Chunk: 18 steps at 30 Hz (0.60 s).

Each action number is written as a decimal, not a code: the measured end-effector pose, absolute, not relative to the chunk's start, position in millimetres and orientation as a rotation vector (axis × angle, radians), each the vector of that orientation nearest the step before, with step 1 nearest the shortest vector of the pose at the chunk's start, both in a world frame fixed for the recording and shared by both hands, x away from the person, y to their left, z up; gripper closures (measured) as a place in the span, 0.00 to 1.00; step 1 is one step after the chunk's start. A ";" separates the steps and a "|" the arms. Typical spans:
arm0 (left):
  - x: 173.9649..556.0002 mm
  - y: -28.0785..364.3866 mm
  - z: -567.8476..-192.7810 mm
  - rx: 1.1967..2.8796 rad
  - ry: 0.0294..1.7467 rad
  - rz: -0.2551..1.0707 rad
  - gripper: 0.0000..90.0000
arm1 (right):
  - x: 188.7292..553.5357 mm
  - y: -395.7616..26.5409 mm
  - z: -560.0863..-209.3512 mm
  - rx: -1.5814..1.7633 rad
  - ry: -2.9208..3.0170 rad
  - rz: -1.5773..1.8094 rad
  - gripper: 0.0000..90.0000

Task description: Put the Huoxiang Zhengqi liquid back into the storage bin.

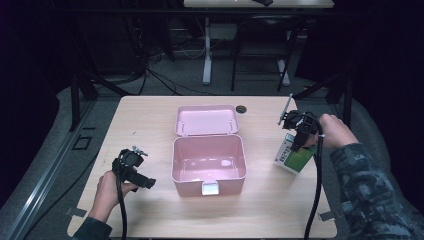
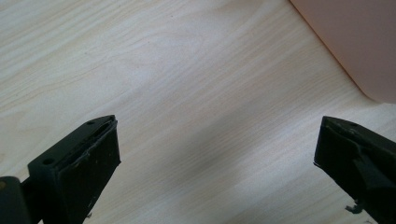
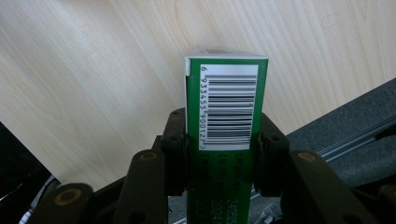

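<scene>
My right fingers (image 3: 223, 140) are clamped on the green carton (image 3: 227, 100), one finger pressed against each narrow side, its barcoded face turned up between them. I hold the carton at the right edge of the table (image 1: 150, 115), well right of the open pink box (image 1: 209, 160). My left fingers (image 2: 217, 154) stand wide apart over bare table, just left of the box

The left tool (image 1: 134, 159) hangs low with its jaws wide apart; the right tool (image 1: 299, 131) points downward, jaws clamped.
</scene>
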<state>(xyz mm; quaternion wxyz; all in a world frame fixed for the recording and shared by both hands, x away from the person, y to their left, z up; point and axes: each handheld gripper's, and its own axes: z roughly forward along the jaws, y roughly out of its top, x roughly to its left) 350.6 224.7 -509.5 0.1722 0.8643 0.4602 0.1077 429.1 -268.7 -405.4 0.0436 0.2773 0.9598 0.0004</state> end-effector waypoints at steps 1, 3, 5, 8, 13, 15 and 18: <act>350.6 224.7 -509.3 2.452 1.306 0.308 0.00 | 428.9 -267.9 -404.4 0.843 2.935 0.013 0.70; 350.6 225.2 -509.0 2.448 1.306 0.308 0.00 | 428.8 -264.9 -402.5 0.827 2.943 0.006 0.70; 350.3 225.3 -509.0 2.448 1.305 0.309 0.00 | 428.5 -261.3 -402.0 0.812 2.953 -0.004 0.70; 350.4 225.5 -508.8 2.449 1.305 0.310 0.00 | 428.5 -258.0 -400.4 0.788 2.966 -0.002 0.70; 351.0 225.7 -509.9 2.448 1.307 0.311 0.00 | 427.5 -254.2 -393.7 0.761 2.981 0.008 0.70; 351.5 225.2 -510.7 2.454 1.303 0.306 0.00 | 427.2 -252.0 -389.0 0.739 2.982 0.003 0.70; 351.5 224.9 -510.5 2.453 1.304 0.307 0.00 | 426.8 -248.3 -382.5 0.712 2.985 0.004 0.70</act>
